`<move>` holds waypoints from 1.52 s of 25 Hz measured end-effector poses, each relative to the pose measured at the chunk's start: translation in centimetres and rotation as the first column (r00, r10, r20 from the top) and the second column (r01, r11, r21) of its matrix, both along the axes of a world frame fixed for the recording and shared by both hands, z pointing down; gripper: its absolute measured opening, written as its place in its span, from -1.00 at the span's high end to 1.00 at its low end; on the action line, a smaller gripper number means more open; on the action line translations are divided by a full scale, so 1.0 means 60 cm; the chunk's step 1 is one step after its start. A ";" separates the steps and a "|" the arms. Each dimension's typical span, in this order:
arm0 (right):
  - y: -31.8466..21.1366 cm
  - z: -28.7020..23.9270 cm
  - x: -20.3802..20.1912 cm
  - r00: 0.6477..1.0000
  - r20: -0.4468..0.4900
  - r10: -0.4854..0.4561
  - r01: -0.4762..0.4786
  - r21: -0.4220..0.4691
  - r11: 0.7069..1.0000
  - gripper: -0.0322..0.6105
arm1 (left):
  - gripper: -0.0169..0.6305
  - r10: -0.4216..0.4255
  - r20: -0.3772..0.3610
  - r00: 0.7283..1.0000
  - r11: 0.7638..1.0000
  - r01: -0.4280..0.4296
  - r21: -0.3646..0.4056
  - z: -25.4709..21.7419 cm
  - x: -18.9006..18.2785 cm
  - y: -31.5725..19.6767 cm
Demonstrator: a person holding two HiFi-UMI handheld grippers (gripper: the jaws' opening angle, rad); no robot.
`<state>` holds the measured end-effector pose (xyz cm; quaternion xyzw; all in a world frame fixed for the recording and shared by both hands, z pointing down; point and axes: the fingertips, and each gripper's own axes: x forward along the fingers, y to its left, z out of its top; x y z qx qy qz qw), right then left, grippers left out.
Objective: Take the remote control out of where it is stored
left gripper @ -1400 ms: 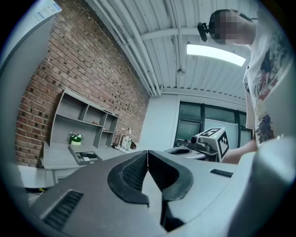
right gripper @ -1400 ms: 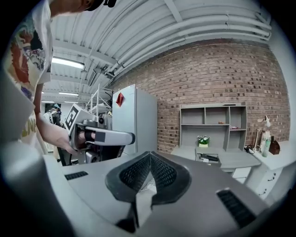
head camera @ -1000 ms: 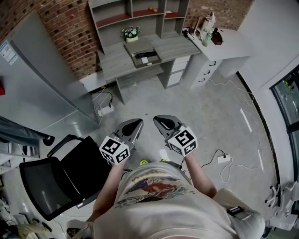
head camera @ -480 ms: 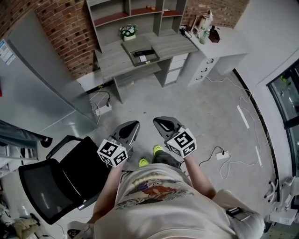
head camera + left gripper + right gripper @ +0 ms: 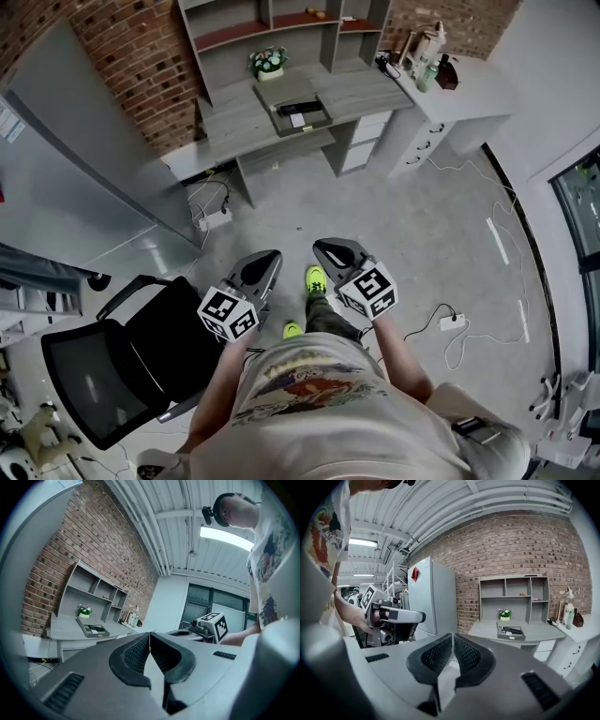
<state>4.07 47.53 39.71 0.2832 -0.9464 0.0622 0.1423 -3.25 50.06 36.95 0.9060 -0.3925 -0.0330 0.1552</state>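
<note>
The remote (image 5: 292, 109) lies as a dark bar in an open tray (image 5: 279, 92) on the worktop (image 5: 230, 127), below the shelves (image 5: 281, 23) and well apart from both grippers. The left gripper (image 5: 266, 260) and right gripper (image 5: 328, 249) are held side by side, each with its jaws together on nothing. The step in hand looks like the walk-up. It is best to face the worktop squarely, part one pair of jaws before reaching in, and take the remote across its narrow width.
</note>
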 end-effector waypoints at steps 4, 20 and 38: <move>-0.058 0.004 -0.011 1.000 0.004 -0.031 0.031 0.006 0.999 0.88 | 0.93 -0.011 0.020 1.000 1.000 0.011 -0.009 -0.002 -0.003 -0.053; -0.321 0.013 0.032 0.995 0.039 -0.088 0.089 -0.019 0.996 0.87 | 0.93 -0.035 0.070 0.997 0.998 0.039 -0.057 -0.005 0.052 -0.318; -0.475 0.048 0.062 0.993 -0.024 -0.119 0.118 -0.032 0.993 0.87 | 0.93 -0.090 0.064 0.994 0.994 0.094 -0.061 0.009 0.072 -0.474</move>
